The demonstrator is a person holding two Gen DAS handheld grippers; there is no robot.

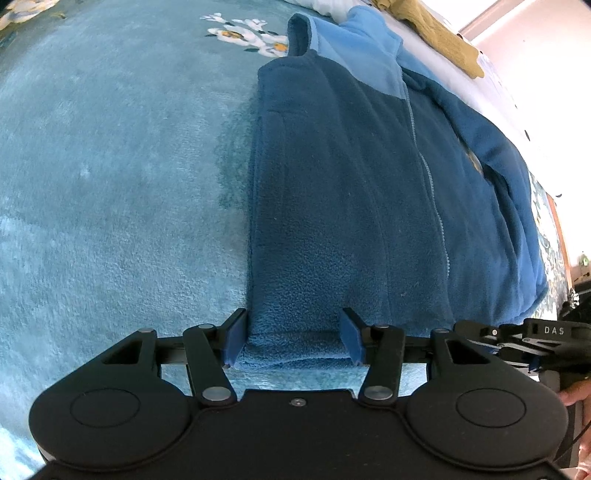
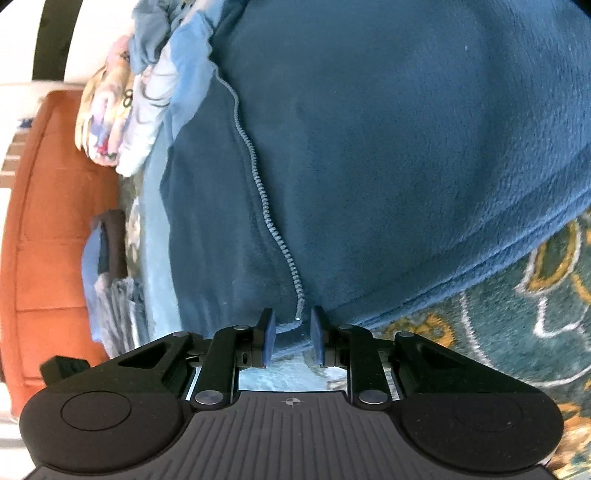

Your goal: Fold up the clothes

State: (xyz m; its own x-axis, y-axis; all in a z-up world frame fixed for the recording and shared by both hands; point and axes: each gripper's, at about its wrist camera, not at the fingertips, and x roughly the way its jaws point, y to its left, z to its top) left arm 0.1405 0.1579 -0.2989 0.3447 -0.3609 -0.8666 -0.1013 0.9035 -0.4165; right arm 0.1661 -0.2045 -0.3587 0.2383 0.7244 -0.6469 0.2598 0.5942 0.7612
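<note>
Fleece jacket (image 1: pixel 332 206) hem sits between both downward-tilted grippers, left (image 1: pixel 291 339) half-open, right (image 2: pixel 292 338) narrowly parted.

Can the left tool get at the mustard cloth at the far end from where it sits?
Probably not. The left tool straddles the near hem of the blue fleece jacket; the mustard cloth lies beyond the jacket's whole length.

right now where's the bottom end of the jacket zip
In the right wrist view the zip's bottom end sits at the jacket hem, between the right gripper's pads.
</note>
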